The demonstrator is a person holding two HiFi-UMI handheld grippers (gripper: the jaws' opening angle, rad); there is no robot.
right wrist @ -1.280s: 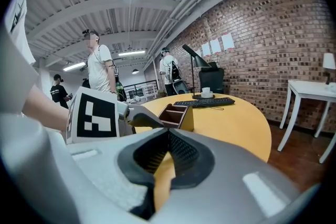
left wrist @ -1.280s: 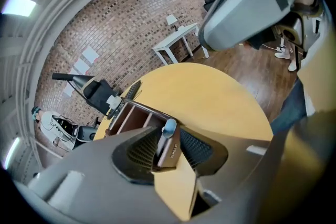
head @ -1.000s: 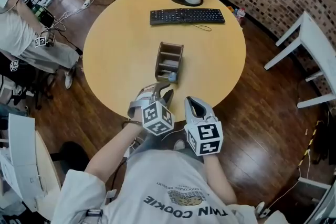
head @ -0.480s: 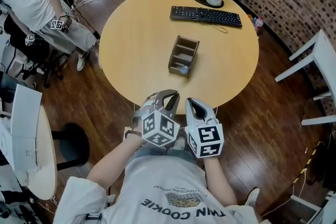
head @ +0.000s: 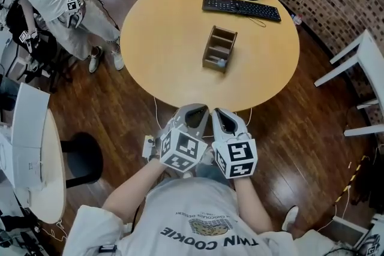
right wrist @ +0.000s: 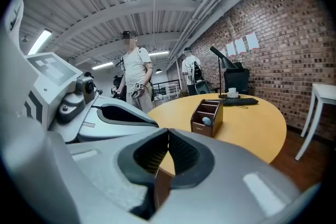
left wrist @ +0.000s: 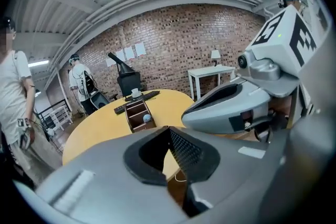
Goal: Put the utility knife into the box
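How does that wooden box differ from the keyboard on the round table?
The box is brown wood; the keyboard is black. The box stands tall with open compartments, one holding a small pale object; the keyboard lies flat. The box sits near the middle of the table, the keyboard by its far edge. Both rest on the same round top.

The only words that can be read are on the person's shirt [head: 198, 213], in the head view: large letters, upside down there, "TWN COOKIE". The small print beside them is too small to read. The papers [left wrist: 131, 52] on the brick wall cannot be read.
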